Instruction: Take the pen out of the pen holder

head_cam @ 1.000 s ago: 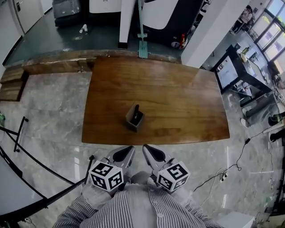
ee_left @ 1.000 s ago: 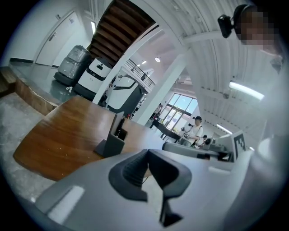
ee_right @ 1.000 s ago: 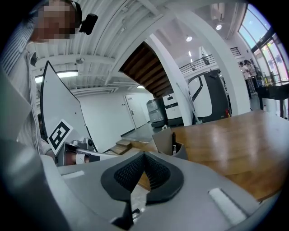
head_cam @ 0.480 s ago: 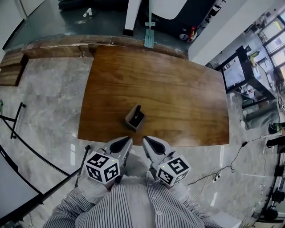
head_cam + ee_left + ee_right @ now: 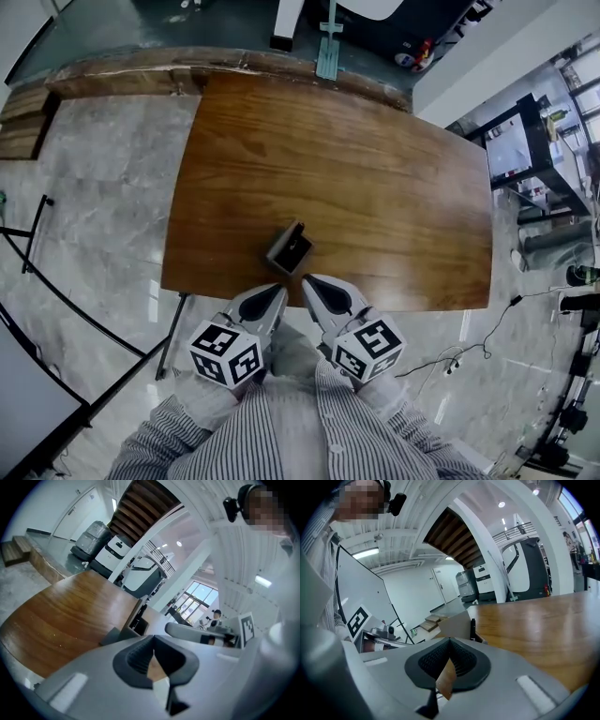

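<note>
A small grey box-shaped pen holder point(image 5: 287, 250) stands on the wooden table point(image 5: 375, 187) near its front edge, with a dark pen point(image 5: 294, 245) upright inside. My left gripper point(image 5: 273, 292) and right gripper point(image 5: 312, 282) hover side by side just short of the table's edge, both pointing at the holder and apart from it. Each is shut with nothing between its pads. In the left gripper view the shut left gripper point(image 5: 152, 638) has the holder point(image 5: 131, 617) just ahead. From the right gripper point(image 5: 450, 641) I see the holder point(image 5: 456, 623) and the pen point(image 5: 472, 628).
Marble floor surrounds the table. Black stand legs point(image 5: 37, 272) cross the floor at the left, and a cable point(image 5: 478, 342) trails at the right. Wooden steps point(image 5: 23, 117) sit at the far left; a dark desk point(image 5: 525, 141) stands at the right.
Both grippers have come forward and a little down toward the table's front edge, closing the gap to the pen holder. Their jaws have stayed shut.
</note>
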Available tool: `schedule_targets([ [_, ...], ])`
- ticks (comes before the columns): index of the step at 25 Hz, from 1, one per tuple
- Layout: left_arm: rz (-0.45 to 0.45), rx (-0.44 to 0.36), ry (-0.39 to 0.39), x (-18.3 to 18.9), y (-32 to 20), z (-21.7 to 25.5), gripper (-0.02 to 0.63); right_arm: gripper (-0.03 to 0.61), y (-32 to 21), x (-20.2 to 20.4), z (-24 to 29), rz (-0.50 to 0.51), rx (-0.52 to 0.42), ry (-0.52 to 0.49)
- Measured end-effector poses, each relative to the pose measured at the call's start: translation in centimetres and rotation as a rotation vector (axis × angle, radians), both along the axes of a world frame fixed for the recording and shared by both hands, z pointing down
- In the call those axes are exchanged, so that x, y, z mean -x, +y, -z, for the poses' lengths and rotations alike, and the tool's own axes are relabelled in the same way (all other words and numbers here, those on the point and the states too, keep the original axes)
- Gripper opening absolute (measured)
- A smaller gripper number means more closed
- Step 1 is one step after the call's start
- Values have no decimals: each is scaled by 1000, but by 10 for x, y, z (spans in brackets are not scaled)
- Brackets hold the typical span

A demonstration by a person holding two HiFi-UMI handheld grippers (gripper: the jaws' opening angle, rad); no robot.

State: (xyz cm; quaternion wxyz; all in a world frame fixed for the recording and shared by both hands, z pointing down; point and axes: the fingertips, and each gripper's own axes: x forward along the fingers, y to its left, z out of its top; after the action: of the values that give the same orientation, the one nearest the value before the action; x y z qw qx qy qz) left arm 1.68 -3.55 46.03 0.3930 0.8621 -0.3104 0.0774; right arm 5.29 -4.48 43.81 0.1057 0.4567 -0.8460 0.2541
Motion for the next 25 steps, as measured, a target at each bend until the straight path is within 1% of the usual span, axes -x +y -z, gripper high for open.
schedule_targets([
  [3, 10, 4, 8, -4, -5, -2, 8, 0, -12, 1, -6, 16, 2, 16],
  [6, 18, 27, 27, -7, -4, -9, 8, 0, -21, -1, -13, 27, 7, 25],
  [11, 49, 62, 48, -5, -2, -21, 8, 0, -38, -11, -20, 13, -27, 72],
  [13, 54, 74, 52, -5, -2, -27, 8, 2, -43, -14, -24, 11, -31, 75],
  [15, 66, 82, 56, -3, -4, -32, 8, 28, -47, -15, -26, 16, -32, 77],
  [18, 86, 85, 58, 1, -9, -35, 8, 45, -56, -17, -27, 23, -41, 100],
  [22, 115, 99, 63, 9, -17, -41, 8, 100, -66, -14, -29, 41, -47, 109],
  [25, 129, 98, 63, 15, -20, -45, 8, 135, -70, -10, -33, 73, -46, 135],
])
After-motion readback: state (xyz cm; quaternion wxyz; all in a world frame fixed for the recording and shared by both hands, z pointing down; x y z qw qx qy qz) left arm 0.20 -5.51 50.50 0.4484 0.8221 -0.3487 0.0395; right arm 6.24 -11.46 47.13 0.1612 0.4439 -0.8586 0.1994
